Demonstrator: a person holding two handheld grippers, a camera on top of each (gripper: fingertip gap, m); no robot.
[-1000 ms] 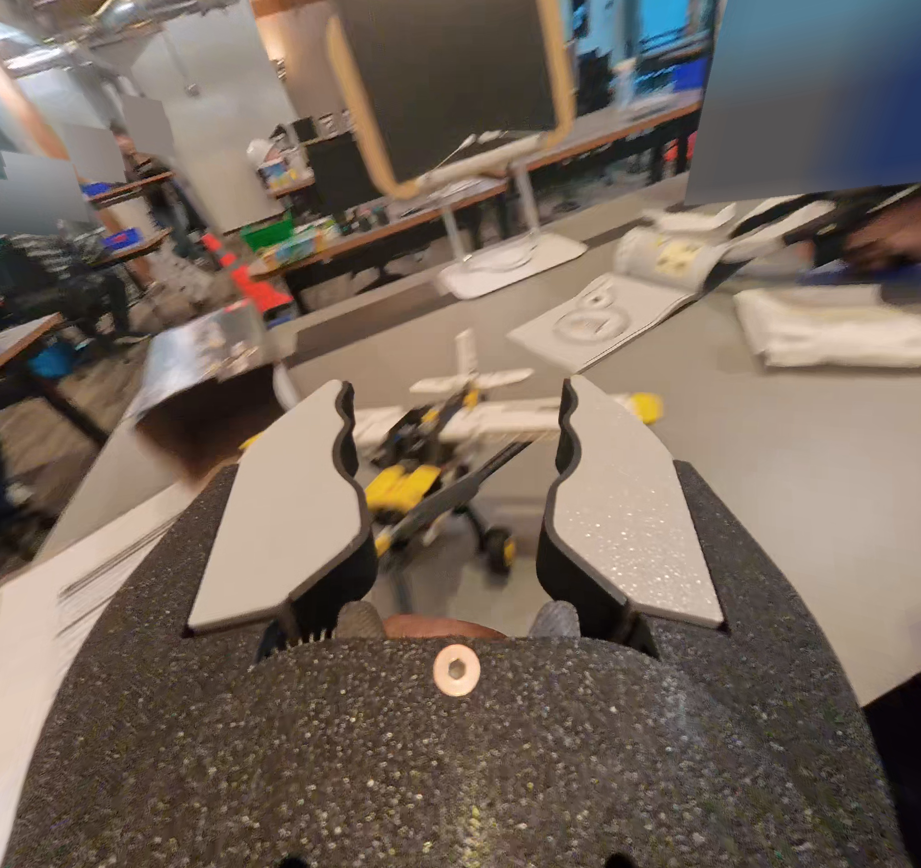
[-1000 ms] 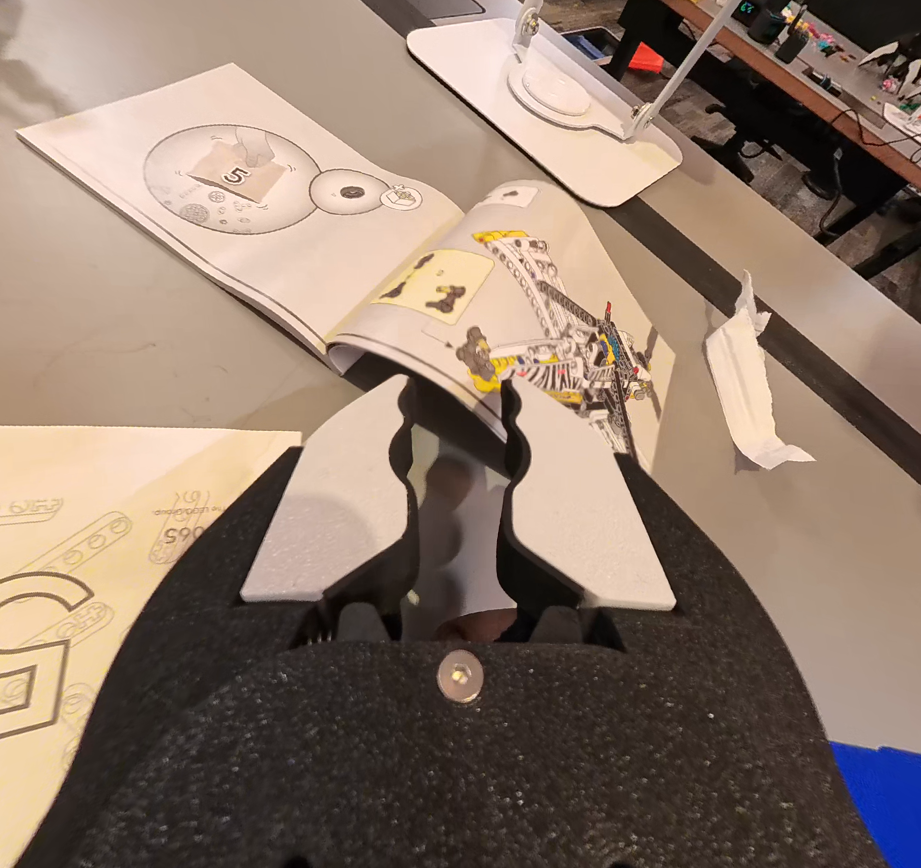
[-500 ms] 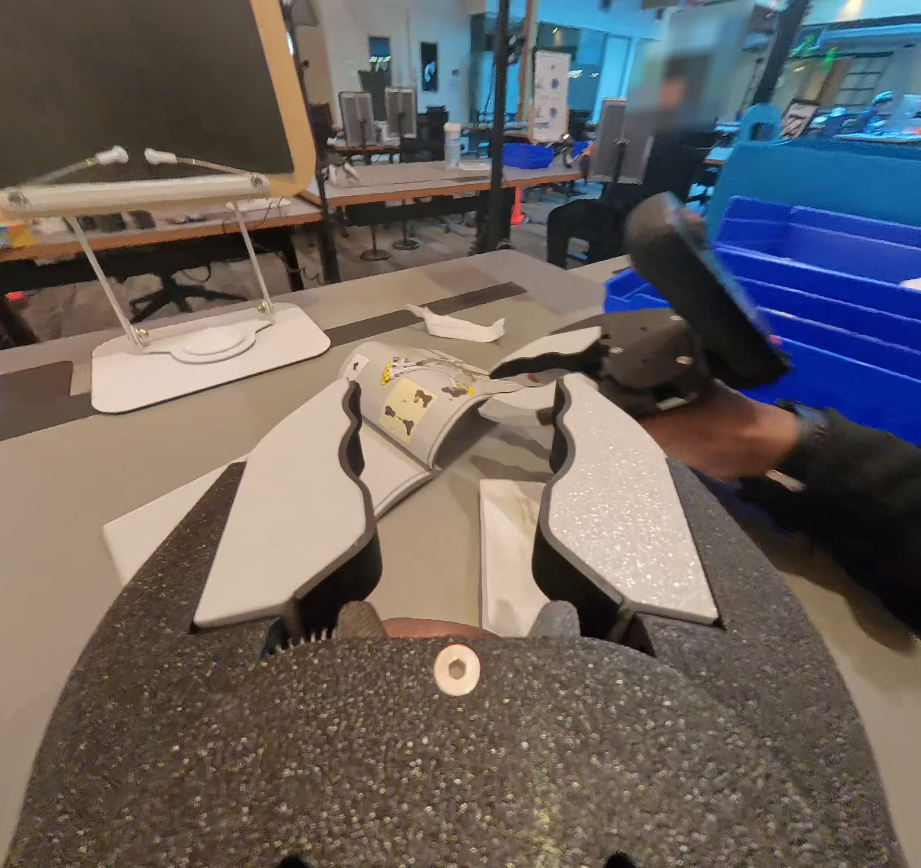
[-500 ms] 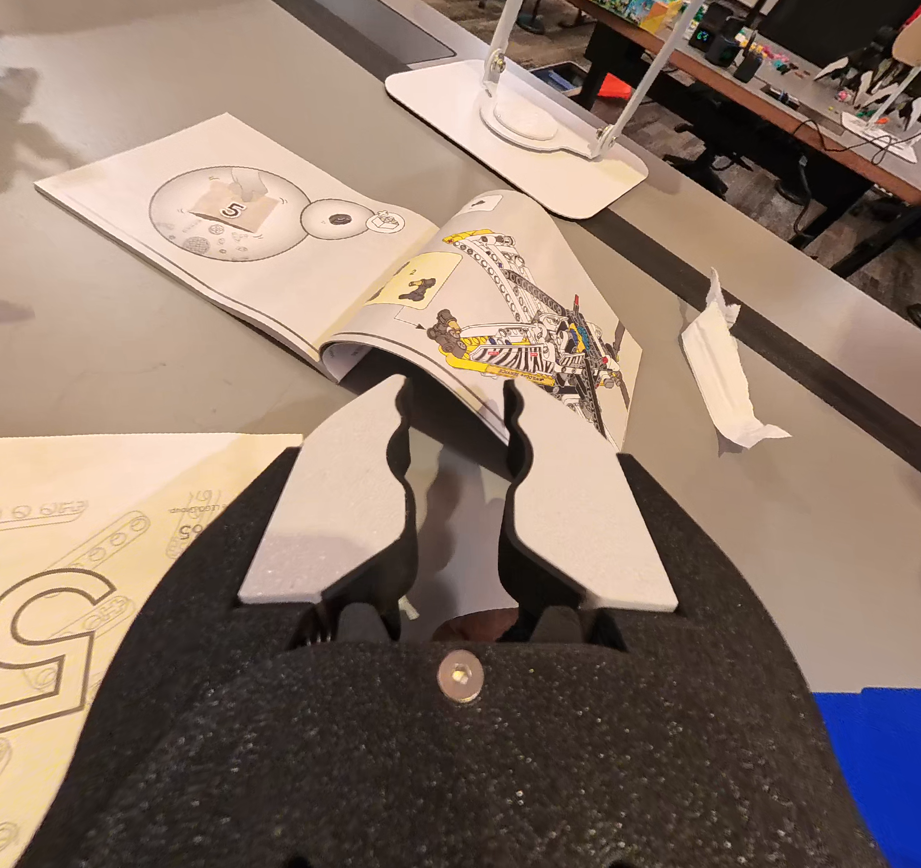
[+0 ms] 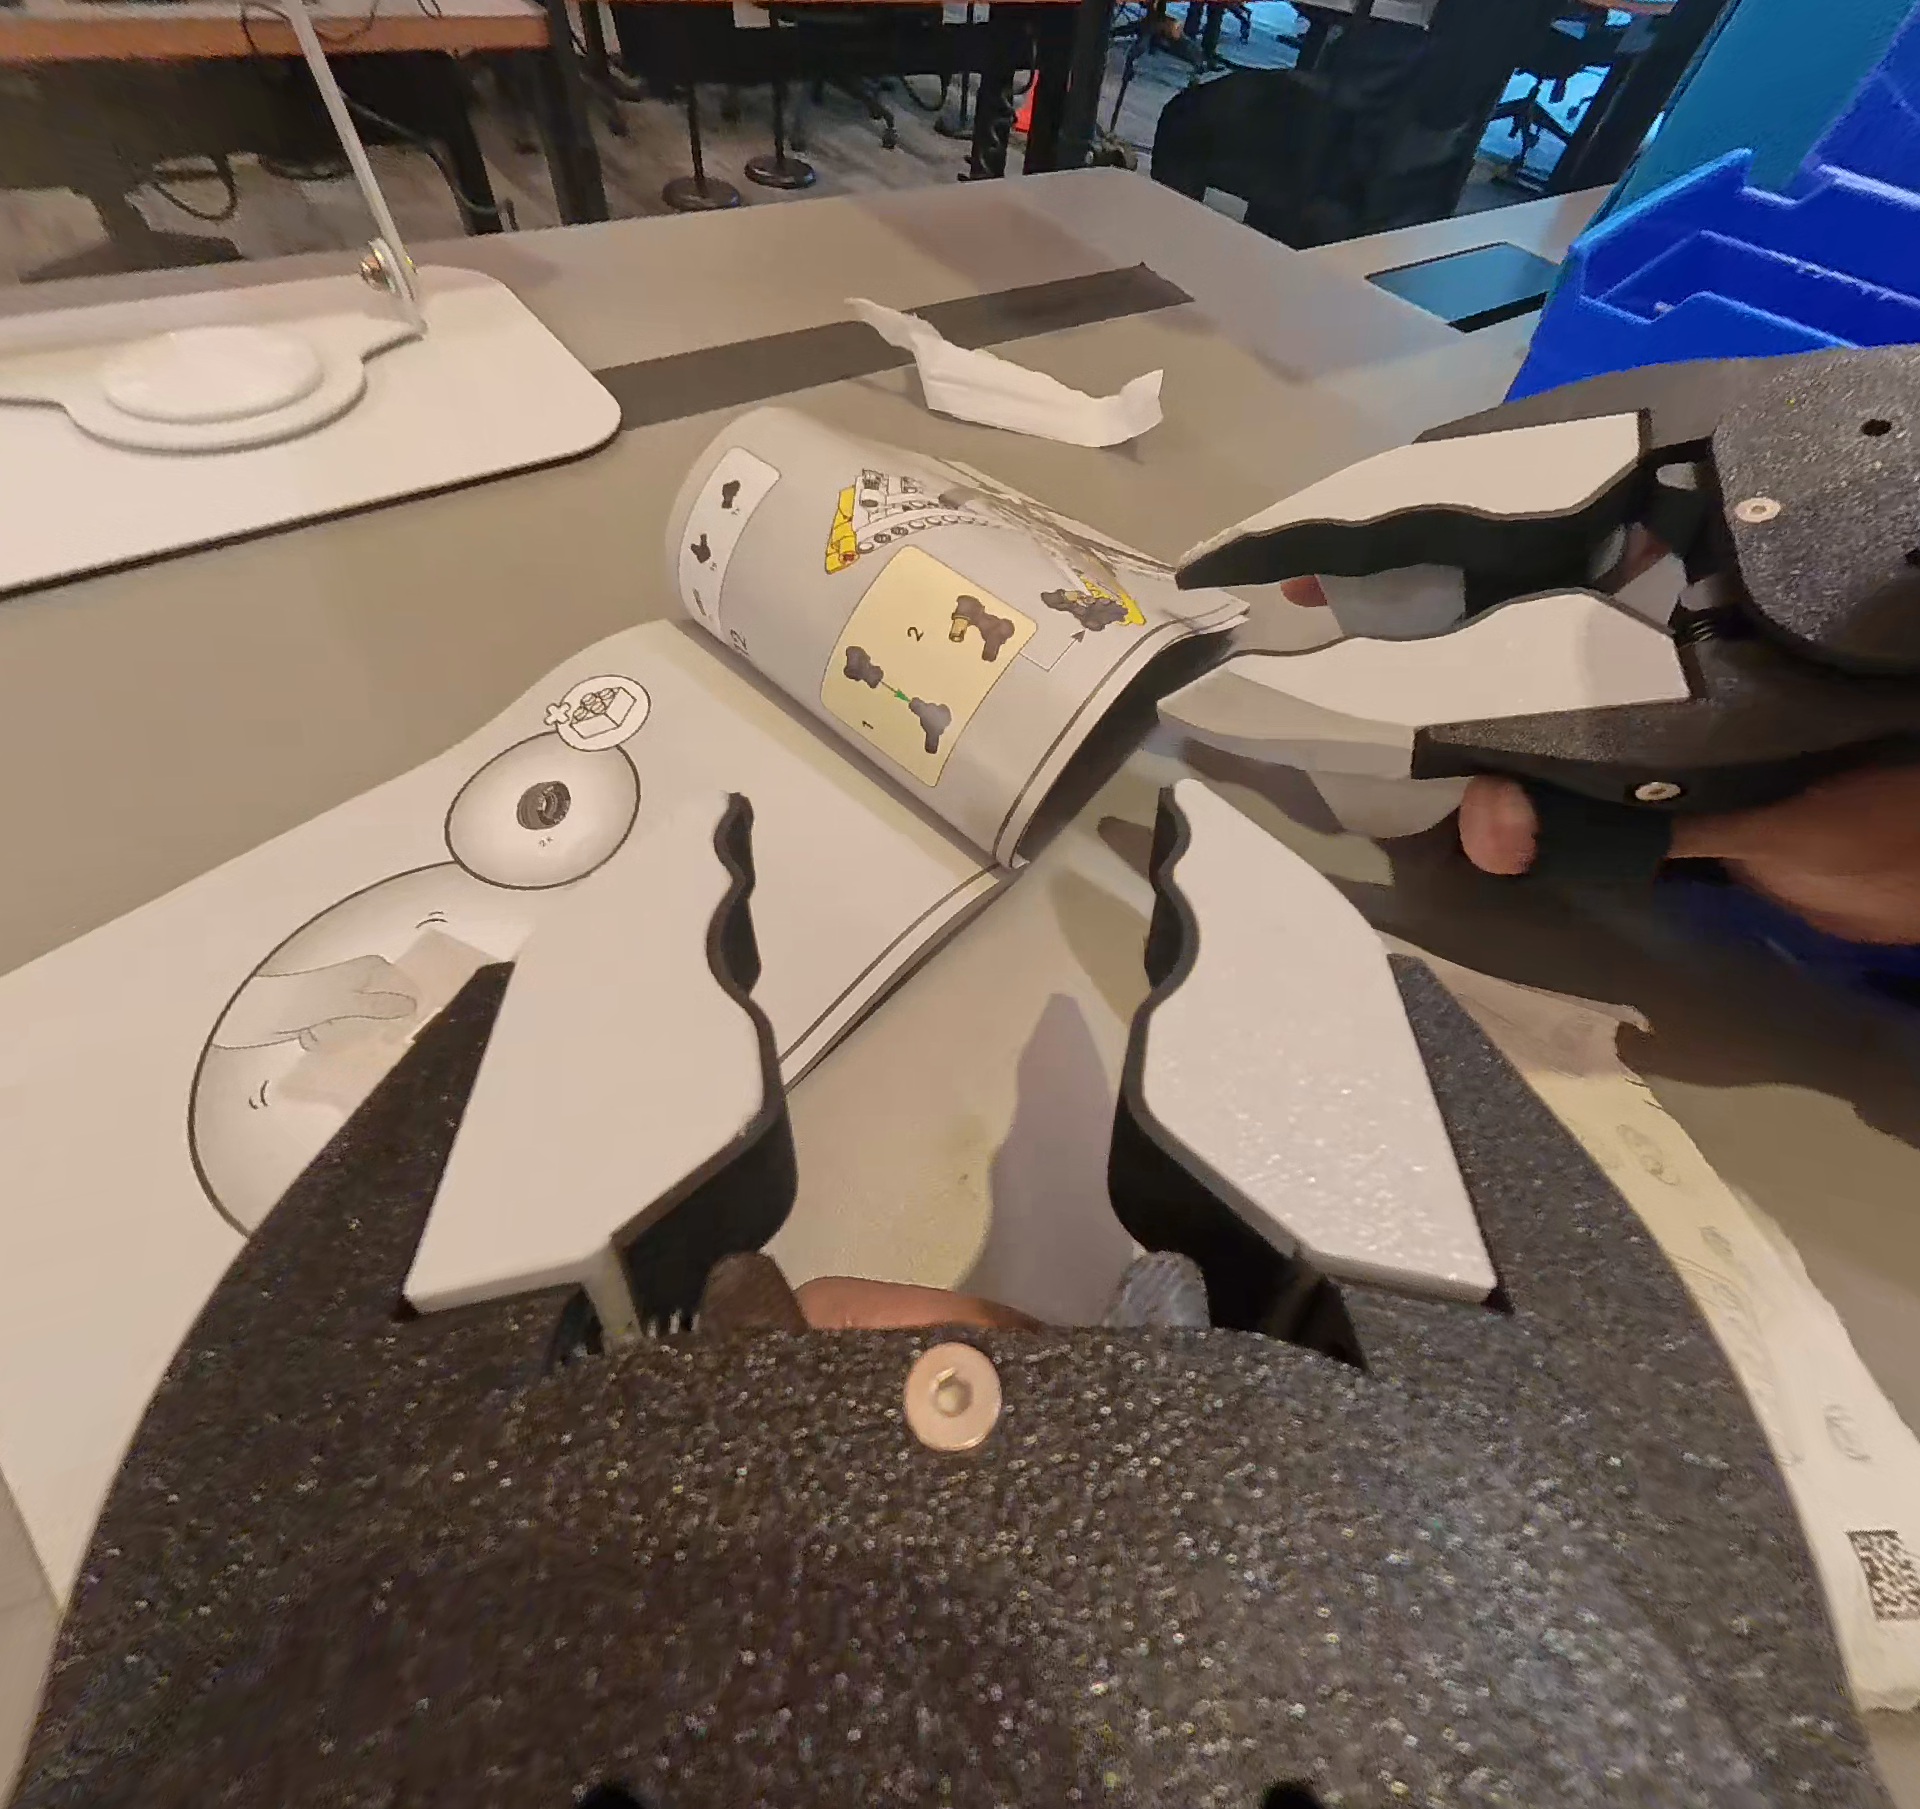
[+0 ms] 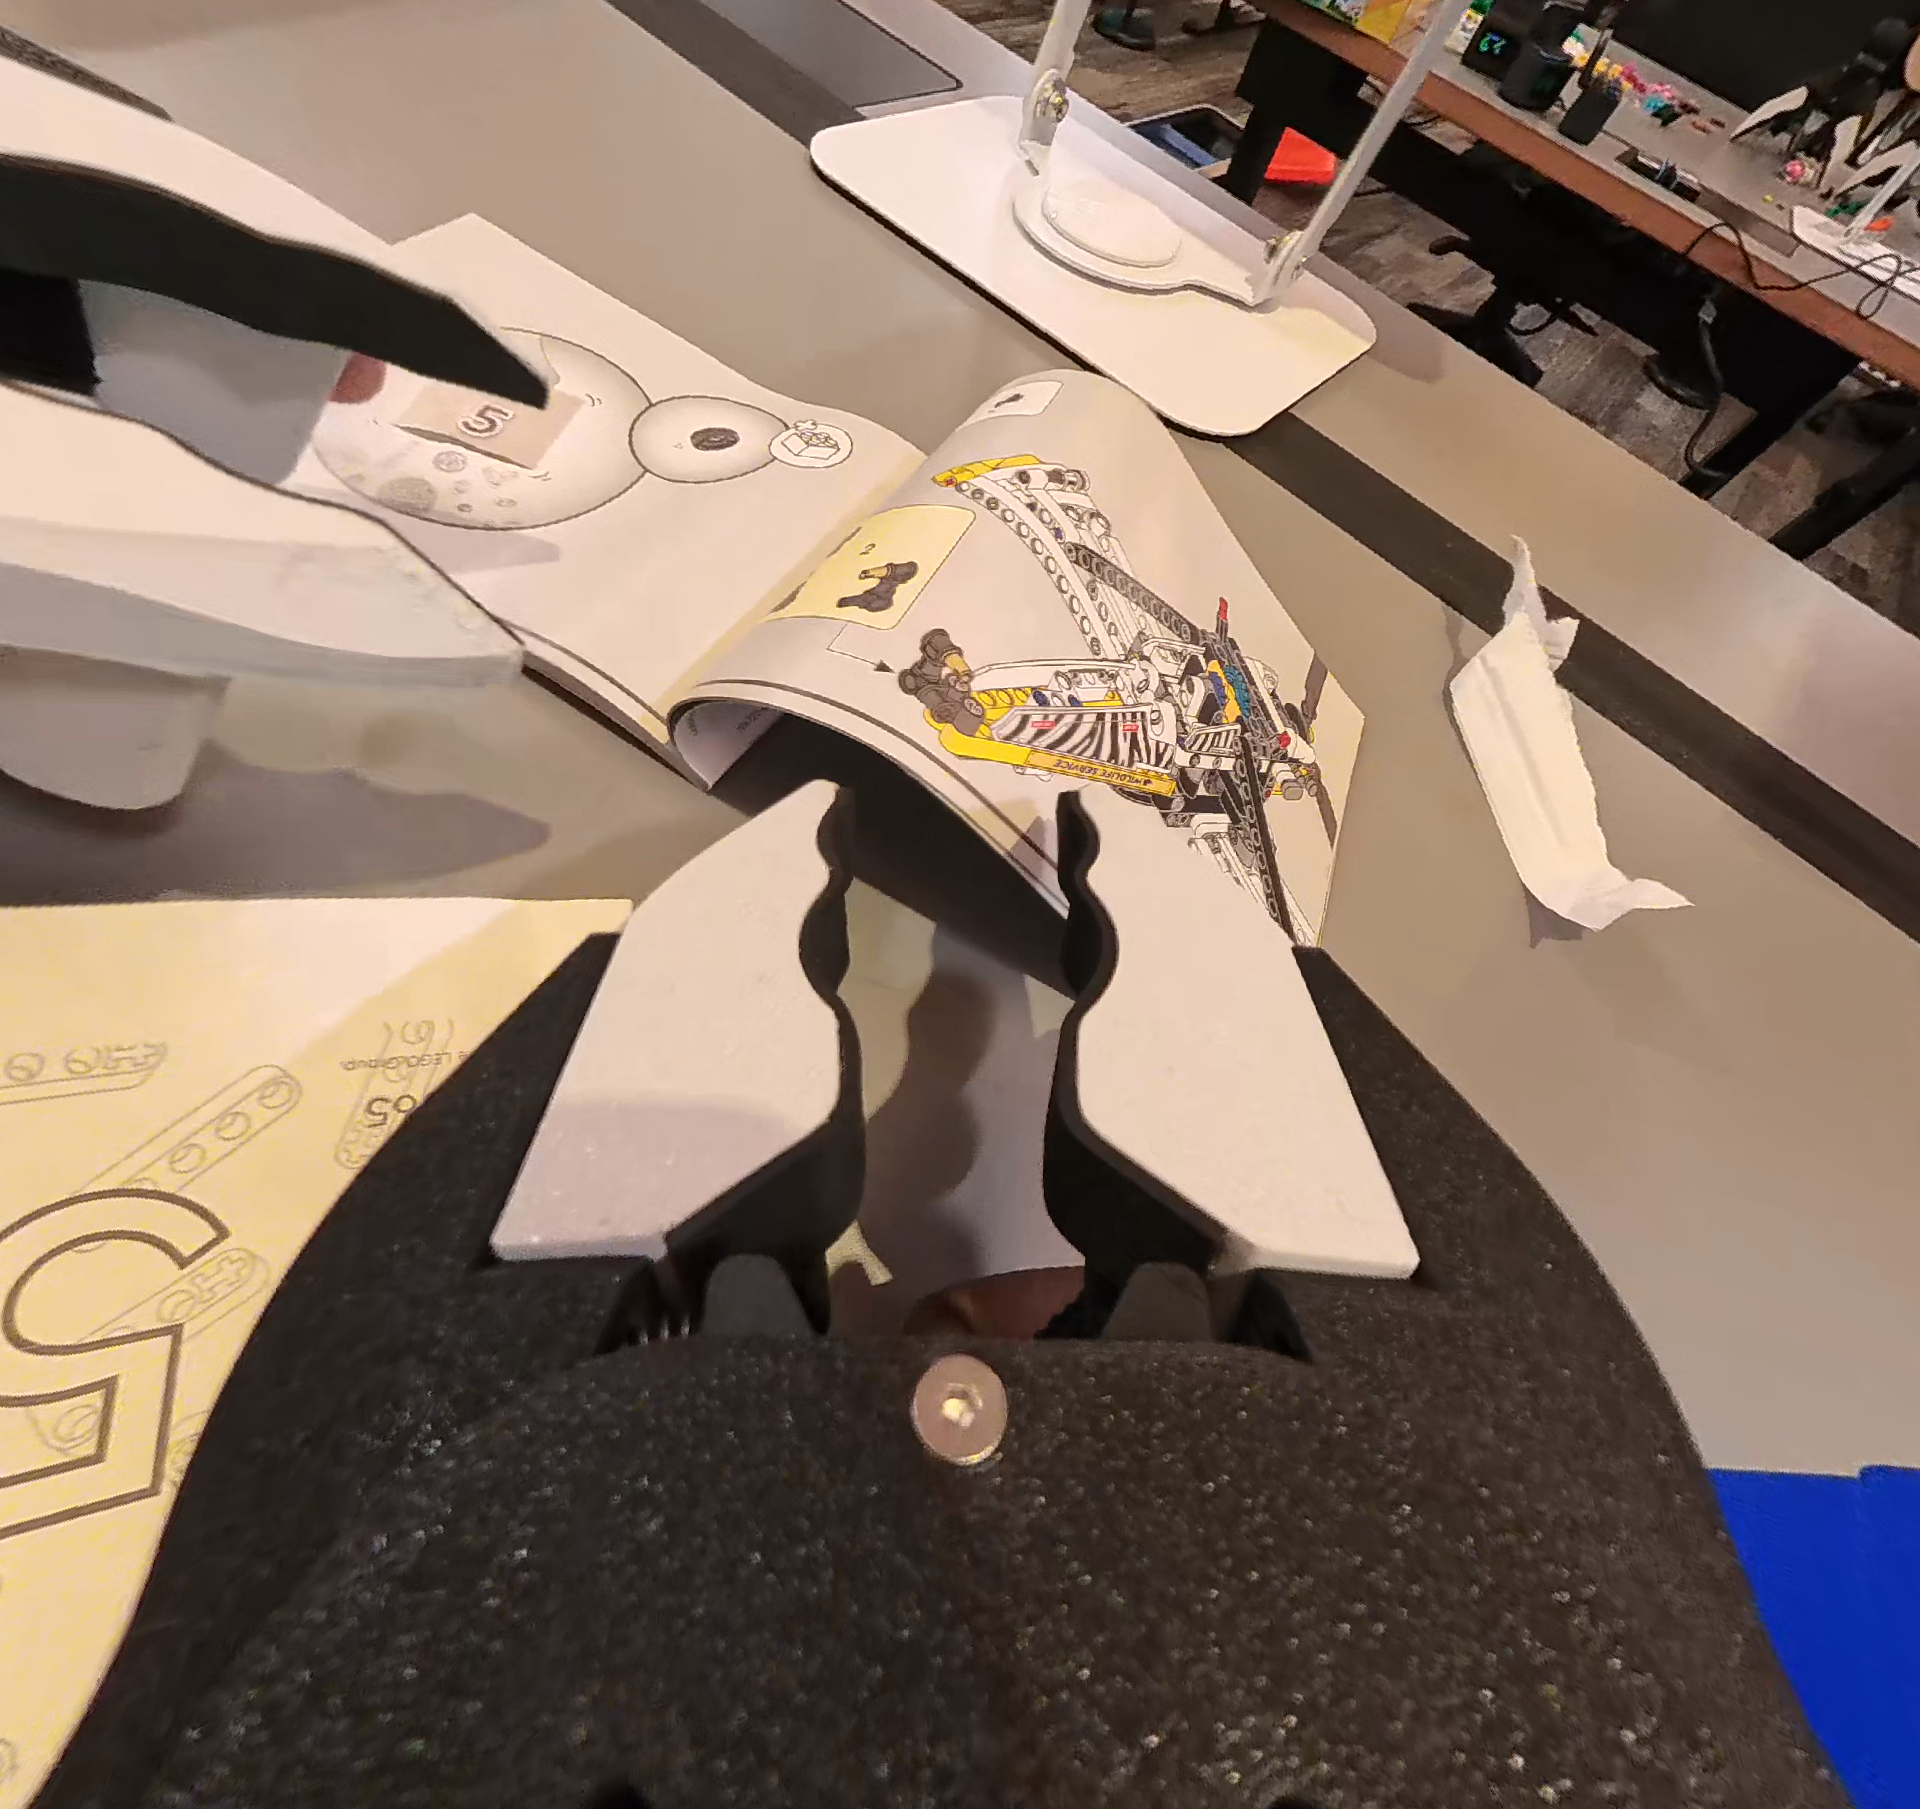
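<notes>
An open instruction booklet point(image 5: 862, 876) lies on the grey table point(image 5: 312, 637). Its right-hand pages point(image 5: 914, 637) arch upward. My left gripper point(image 5: 951, 814) is open and empty. It hovers over the booklet's lower edge, with one finger point(image 5: 623, 1032) above the flat left page. The right wrist view shows it at the left point(image 6: 520, 523), over that page. My right gripper point(image 6: 945, 809) is open. The free edge of the arched pages point(image 6: 1039, 616) lies between its fingers, which do not clamp it. The left wrist view shows this too point(image 5: 1179, 637).
A white lamp base point(image 5: 260, 398) stands at the back, also seen in the right wrist view point(image 6: 1091, 263). A torn white paper strip point(image 6: 1538, 751) lies beyond the booklet. A cream printed paper sheet point(image 6: 208, 1084) lies near me. Blue bins point(image 5: 1766, 253) stand at the right.
My left gripper swung away from a yellow and white toy plane and came over the booklet's left page. My right gripper stayed at the arched pages' edge and its jaws opened slightly.
</notes>
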